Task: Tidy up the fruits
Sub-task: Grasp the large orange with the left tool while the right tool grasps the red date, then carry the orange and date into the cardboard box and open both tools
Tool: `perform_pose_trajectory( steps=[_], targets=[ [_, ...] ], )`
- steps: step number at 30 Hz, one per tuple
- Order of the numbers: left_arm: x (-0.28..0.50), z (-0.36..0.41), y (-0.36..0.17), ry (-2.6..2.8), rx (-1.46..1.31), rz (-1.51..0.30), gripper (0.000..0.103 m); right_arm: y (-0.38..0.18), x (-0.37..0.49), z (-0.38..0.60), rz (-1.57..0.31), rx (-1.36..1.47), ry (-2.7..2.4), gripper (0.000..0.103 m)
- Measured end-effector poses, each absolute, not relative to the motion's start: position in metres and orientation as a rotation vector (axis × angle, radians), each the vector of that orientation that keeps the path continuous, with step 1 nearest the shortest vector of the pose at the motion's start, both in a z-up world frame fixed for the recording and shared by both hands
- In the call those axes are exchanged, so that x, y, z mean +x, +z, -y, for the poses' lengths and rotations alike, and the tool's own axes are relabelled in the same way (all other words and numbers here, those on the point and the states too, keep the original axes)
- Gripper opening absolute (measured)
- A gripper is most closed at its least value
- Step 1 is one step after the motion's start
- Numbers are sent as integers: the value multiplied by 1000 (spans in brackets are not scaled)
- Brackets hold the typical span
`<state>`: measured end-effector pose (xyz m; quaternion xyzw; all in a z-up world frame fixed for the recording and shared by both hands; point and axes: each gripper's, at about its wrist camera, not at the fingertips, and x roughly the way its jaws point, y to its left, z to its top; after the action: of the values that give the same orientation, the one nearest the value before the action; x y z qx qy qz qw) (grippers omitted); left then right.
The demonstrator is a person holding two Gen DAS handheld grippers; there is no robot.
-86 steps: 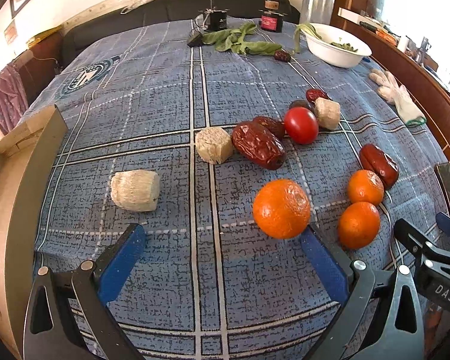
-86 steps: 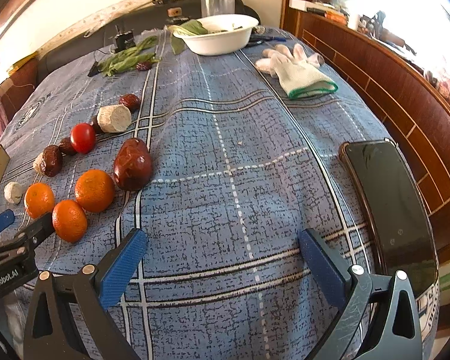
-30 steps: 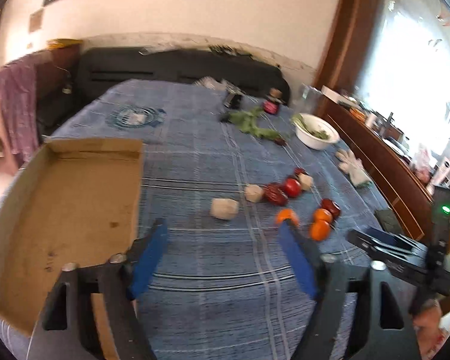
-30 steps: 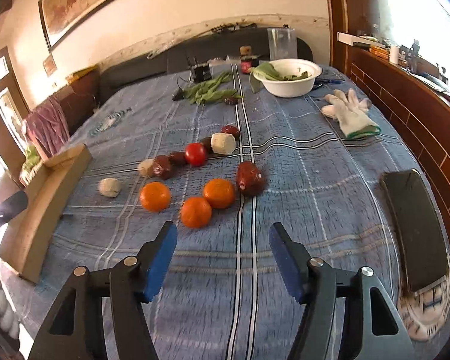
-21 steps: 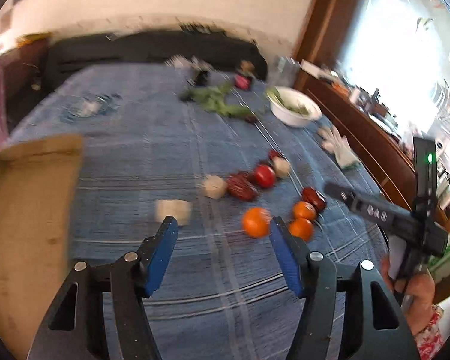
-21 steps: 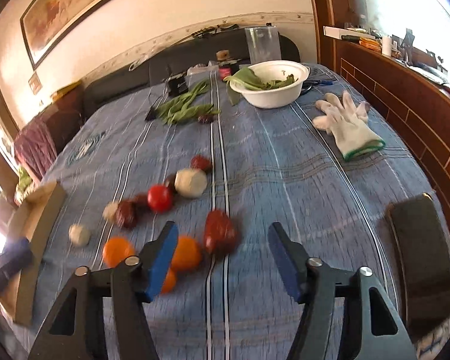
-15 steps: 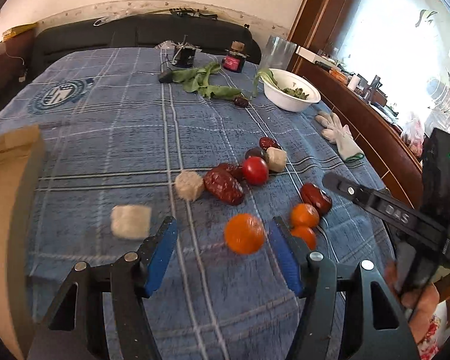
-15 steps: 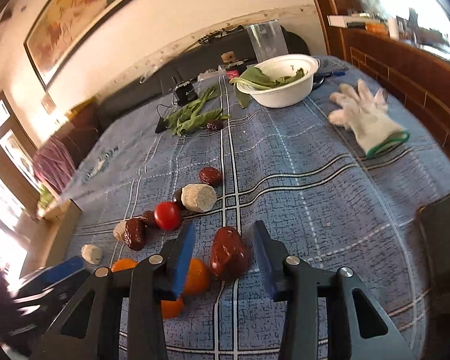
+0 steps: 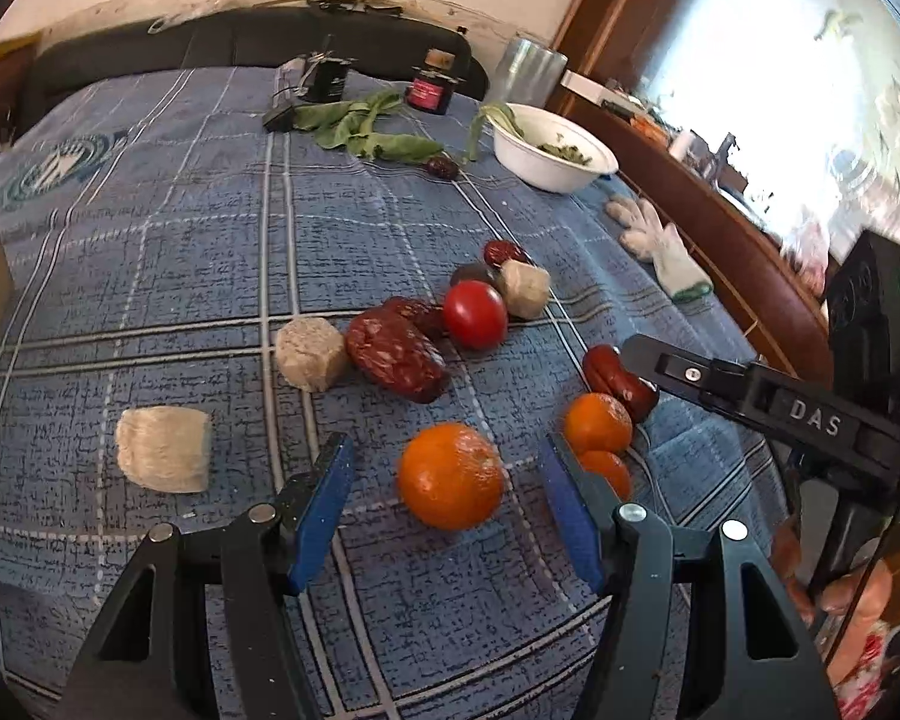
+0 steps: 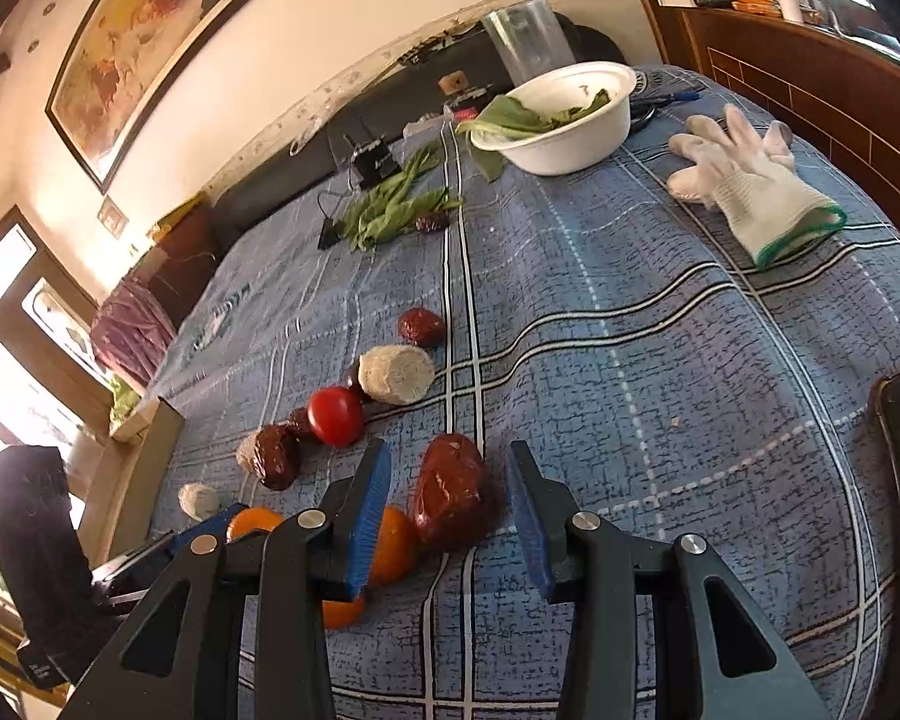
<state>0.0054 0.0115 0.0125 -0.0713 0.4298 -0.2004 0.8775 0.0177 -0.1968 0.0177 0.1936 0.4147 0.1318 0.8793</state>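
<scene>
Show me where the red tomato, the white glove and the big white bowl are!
red tomato (image 9: 474, 313), left wrist view, middle of its shiny skin.
white glove (image 10: 750, 183), right wrist view, on its palm.
big white bowl (image 10: 564, 141), right wrist view, on its outer side wall.

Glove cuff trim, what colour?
Green edging on the white glove; clearest in the right wrist view.

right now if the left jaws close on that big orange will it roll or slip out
The big orange looks round and sits loose on the tablecloth, so a nudge would probably roll it. Its peel looks dimpled, not slick, so the left gripper pads should likely hold. It seems firm enough to squeeze gently.
</scene>
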Motion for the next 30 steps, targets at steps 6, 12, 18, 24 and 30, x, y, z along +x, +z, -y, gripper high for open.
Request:
perform_pose_trajectory(
  steps=[6, 12, 18, 24, 30],
  targets=[
    [7, -6, 11, -446, -132, -896, 59, 10, 21, 189, -905, 384, 272, 42],
    [6, -3, 10, -477, -127, -900, 29, 11, 18, 185, -892, 328, 231, 40],
    [3, -11, 12, -494, -174, -876, 29, 10, 14, 189, -887, 357, 181, 32],
    [-11, -28, 23, -452, -227, -862, 29, 30, -14, 185, -862, 406, 209, 33],
    [-60, -84, 68, -452, -391, -800, 29, 59, -44, 155, -848, 403, 313, 33]
  ],
)
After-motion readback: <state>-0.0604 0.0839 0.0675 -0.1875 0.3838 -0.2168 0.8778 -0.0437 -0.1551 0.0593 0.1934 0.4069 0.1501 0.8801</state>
